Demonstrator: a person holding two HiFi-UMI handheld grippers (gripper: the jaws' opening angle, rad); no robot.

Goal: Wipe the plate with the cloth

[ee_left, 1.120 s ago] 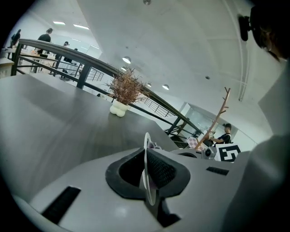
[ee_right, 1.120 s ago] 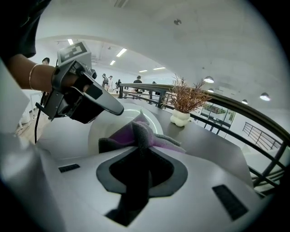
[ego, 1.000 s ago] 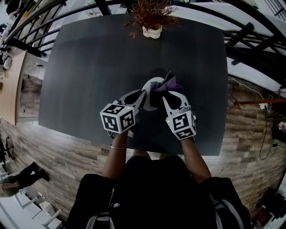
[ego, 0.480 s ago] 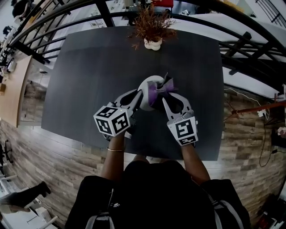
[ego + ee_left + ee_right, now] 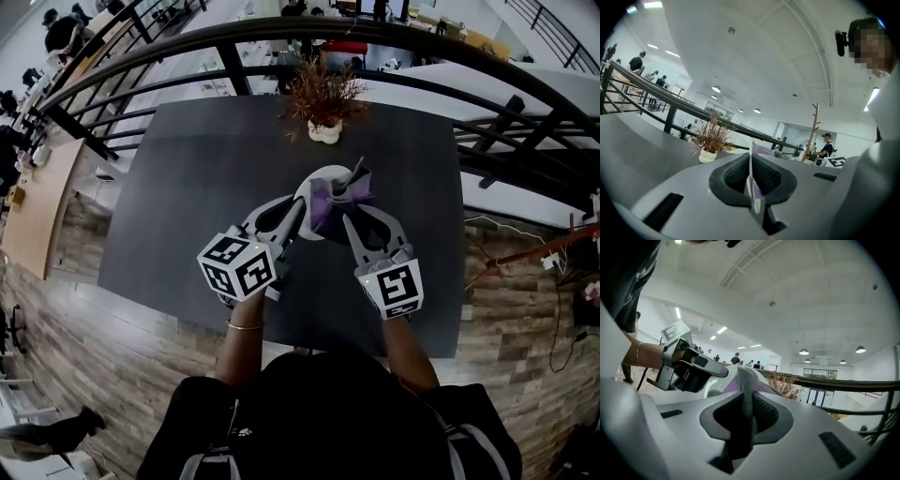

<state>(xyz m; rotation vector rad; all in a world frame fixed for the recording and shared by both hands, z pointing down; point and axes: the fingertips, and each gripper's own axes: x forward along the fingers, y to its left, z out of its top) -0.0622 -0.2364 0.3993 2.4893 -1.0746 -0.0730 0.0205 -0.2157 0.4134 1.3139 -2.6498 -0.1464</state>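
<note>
You stand at a dark grey rectangular table [image 5: 187, 197] on a wood-plank floor [image 5: 141, 347]; at twelve o'clock sits a dried reddish-brown plant in a white pot [image 5: 324, 103], with a black curved railing [image 5: 281, 28] beyond.

The round white ceramic plate [image 5: 319, 176] is showing plain white against the matte charcoal-grey bench [image 5: 187, 187]. The purple-and-grey soft cloth [image 5: 330, 197] is showing violet on one face and dark grey on the other. The left hand-held gripper [image 5: 300, 202] and right hand-held gripper [image 5: 345, 217] are showing pale grey shells, black jaw linings and black-and-white square markers. The wood-plank floor [image 5: 84, 328] is showing brown-grey streaks.
</note>
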